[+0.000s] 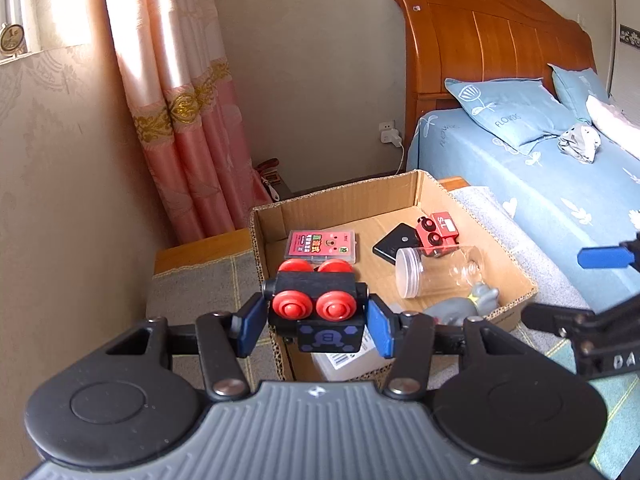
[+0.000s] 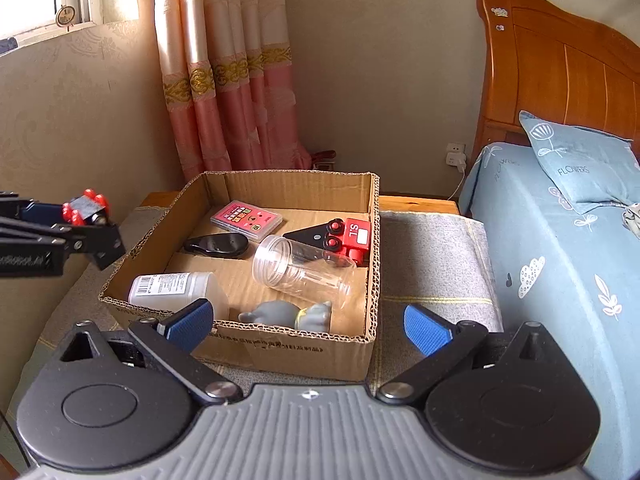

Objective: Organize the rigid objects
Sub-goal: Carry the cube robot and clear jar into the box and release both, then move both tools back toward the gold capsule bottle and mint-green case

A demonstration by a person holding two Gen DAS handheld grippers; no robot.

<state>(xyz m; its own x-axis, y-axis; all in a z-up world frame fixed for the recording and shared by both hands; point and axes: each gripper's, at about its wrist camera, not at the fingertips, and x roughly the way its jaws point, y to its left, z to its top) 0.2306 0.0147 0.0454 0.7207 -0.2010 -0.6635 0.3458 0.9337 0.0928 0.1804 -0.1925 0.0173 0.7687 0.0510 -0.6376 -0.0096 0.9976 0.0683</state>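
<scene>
- The left gripper (image 1: 315,320) pinches a black wooden toy car with red wheels (image 1: 316,304) above the open cardboard box (image 2: 280,344); the right gripper (image 2: 306,326) hangs spread, empty.
- The box holds one red toy truck (image 2: 354,238), one clear plastic jar (image 2: 304,268), one pink card case (image 2: 246,216).
- The box sits on a grey mat (image 2: 432,264) beside a blue-sheeted bed (image 2: 560,280).

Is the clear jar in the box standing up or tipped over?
Tipped over. The clear jar lies on its side on the floor of the cardboard box, open mouth facing left, touching the red toy truck.

the left claw (image 1: 316,322) hides the white bottle (image 1: 352,362); the bed (image 1: 560,200) is cut off at 3 o'clock.
</scene>
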